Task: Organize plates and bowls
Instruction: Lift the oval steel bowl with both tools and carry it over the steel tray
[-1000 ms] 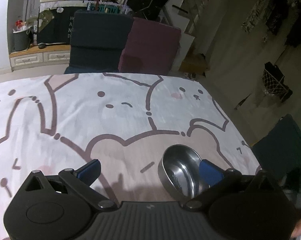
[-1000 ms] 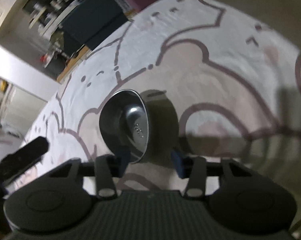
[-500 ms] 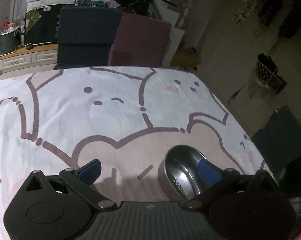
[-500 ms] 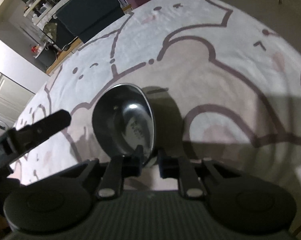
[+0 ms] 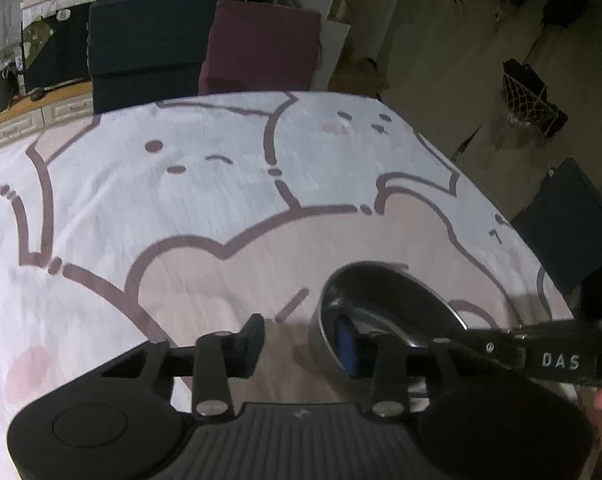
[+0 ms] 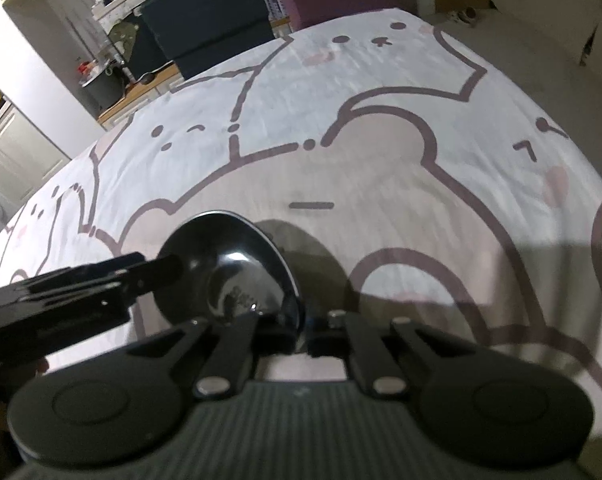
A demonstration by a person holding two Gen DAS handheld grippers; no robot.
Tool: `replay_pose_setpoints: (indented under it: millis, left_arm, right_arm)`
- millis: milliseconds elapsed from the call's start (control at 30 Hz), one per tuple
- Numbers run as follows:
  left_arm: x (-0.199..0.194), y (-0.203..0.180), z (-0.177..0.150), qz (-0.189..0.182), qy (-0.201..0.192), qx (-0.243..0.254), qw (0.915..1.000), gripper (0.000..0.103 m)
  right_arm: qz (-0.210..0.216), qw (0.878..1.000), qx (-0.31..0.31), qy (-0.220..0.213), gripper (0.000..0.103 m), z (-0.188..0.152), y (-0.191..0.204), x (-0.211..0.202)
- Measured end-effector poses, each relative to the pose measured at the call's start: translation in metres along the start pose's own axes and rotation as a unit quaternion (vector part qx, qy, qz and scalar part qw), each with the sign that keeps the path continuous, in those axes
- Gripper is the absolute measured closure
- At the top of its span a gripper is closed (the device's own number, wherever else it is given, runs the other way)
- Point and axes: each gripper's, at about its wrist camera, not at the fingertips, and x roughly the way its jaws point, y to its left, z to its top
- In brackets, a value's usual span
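Bowl (image 5: pixel 385 304), shiny steel and holding no food or dishes, is sitting on a cartoon-bear cloth (image 5: pixel 181 200) covering the surface, towards its near right part. In the left wrist view, the left tongs (image 5: pixel 301 340) are closing around the bowl's left wall: one dark finger outside on the cloth, the blue-padded finger (image 5: pixel 345 344) inside the bowl, not yet pressing. This view also shows dark and maroon cushions (image 5: pixel 205 36) beyond the cloth, and the right tool's arm crossing in from the right. In the right wrist view, the right tongs (image 6: pixel 303 334) are clamping shut on the bowl's near rim, something the left view hides. Here the left tool (image 6: pixel 81 284) is reaching in over the bowl's left edge.
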Motion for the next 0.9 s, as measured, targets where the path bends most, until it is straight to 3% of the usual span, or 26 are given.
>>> replay_pose_setpoints:
  millis: [200,267,333,467,700,900]
  left_arm:
    - [0.003,0.002,0.001,-0.005,-0.013,-0.004,0.9999,0.064]
    - [0.004,0.002,0.001,-0.016,-0.009,-0.009,0.9998,0.08]
    - [0.004,0.0,0.0,-0.025,-0.005,-0.014,0.9996,0.088]
    - [0.001,-0.009,-0.004,-0.002,-0.001,0.01,0.9999,0.087]
    - [0.001,-0.012,-0.003,0.03,0.006,-0.04,0.9987,0.094]
    - [0.002,-0.013,-0.003,0.033,0.006,-0.056,0.9979,0.097]
  right_arm:
    - [0.001,0.999,-0.032,-0.009,0.099,0.001,0.004,-0.001]
    - [0.004,0.999,-0.04,-0.01,0.098,0.002,0.004,0.0]
    - [0.004,0.999,-0.042,-0.012,0.098,0.004,0.003,0.002]
    - [0.005,0.999,-0.045,-0.02,0.097,0.008,0.003,0.004]
    - [0.018,0.999,-0.041,-0.021,0.092,0.013,0.002,0.005]
    - [0.015,1.0,0.001,0.012,0.086,0.009,-0.004,0.004]
